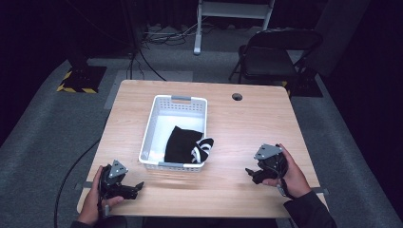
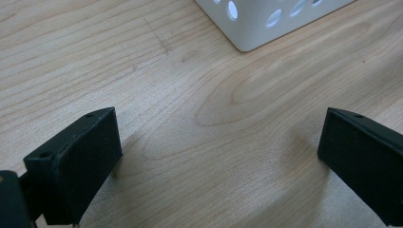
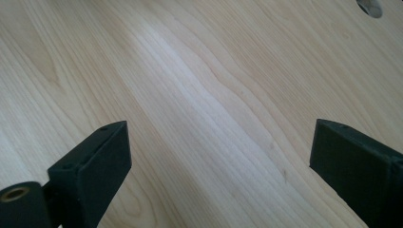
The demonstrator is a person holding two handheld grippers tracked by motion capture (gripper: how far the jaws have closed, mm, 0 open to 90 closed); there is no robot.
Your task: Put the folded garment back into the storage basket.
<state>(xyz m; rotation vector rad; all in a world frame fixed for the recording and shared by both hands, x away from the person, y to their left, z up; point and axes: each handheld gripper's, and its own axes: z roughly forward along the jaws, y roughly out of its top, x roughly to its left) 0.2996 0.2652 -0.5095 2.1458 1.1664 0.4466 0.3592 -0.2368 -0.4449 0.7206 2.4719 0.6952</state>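
With both your left gripper and right gripper spread empty, pinch the soft, light black garment in the basket at a raised fold.

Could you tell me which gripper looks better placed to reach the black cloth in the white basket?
Probably the left gripper: open, beside the basket's near corner. The right gripper, also open, sits farther off. The cloth lies at the basket's near end.

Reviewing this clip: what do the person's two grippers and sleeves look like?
Both the left gripper and the right gripper are black, each topped by a grey three-cornered plate. Their jaws are blocky black wedges with small screw holes along the edges. The left gripper shows a brass-coloured round fitting at its base. The right sleeve is dark.
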